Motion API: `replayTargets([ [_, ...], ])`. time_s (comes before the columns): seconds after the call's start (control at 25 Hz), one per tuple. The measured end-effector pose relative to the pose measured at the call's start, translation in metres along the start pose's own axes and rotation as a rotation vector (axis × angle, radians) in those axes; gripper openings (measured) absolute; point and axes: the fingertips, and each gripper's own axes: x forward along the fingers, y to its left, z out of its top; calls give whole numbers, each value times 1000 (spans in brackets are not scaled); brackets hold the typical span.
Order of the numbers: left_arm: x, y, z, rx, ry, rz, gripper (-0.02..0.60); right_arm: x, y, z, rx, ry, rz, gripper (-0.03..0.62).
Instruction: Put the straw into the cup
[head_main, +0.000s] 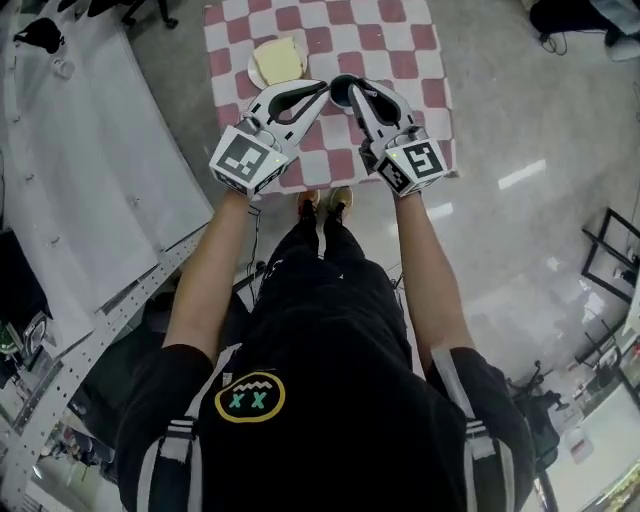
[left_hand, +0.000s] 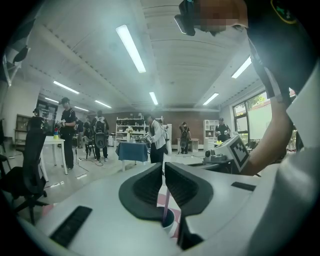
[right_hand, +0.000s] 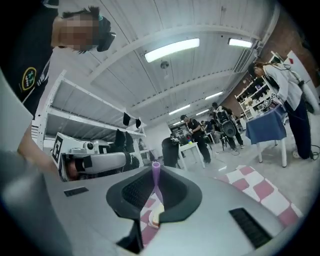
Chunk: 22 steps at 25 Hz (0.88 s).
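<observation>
Between your right gripper (right_hand: 155, 180) jaws: the purple straw (right_hand: 156, 166), clamped, long axis upright.
Left gripper (left_hand: 163, 167): jaws nearly together, nothing held.
Cup (left_hand: 169, 221): on the checkered table (head_main: 400, 40), seemingly just under the straw's lower end; you lower your right hand straight.

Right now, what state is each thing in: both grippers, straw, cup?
Right gripper: shut on the straw.
Left gripper: jaws together, gripping nothing visible.
Straw: upright, lower end at the cup's mouth; inside or not, cannot tell.
Cup: upright, mouth open, below the grippers.
</observation>
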Motion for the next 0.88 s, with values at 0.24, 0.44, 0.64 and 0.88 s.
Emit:
replayTargets([
  [0.24, 9, 4, -16, -5, 37, 14, 34, 9, -5, -20, -29, 50, -5, 48],
  [0.44, 13, 3, -26, -28, 31, 6, 34, 11, -11, -34, -63, 76, -5, 48],
  [0.64, 15, 5, -36, -38, 39, 17, 35, 9, -18, -48, -75, 105, -23, 48],
  [0.88, 17, 1, -42, -40, 38, 4, 35, 8, -19, -50, -90, 111, -30, 49],
])
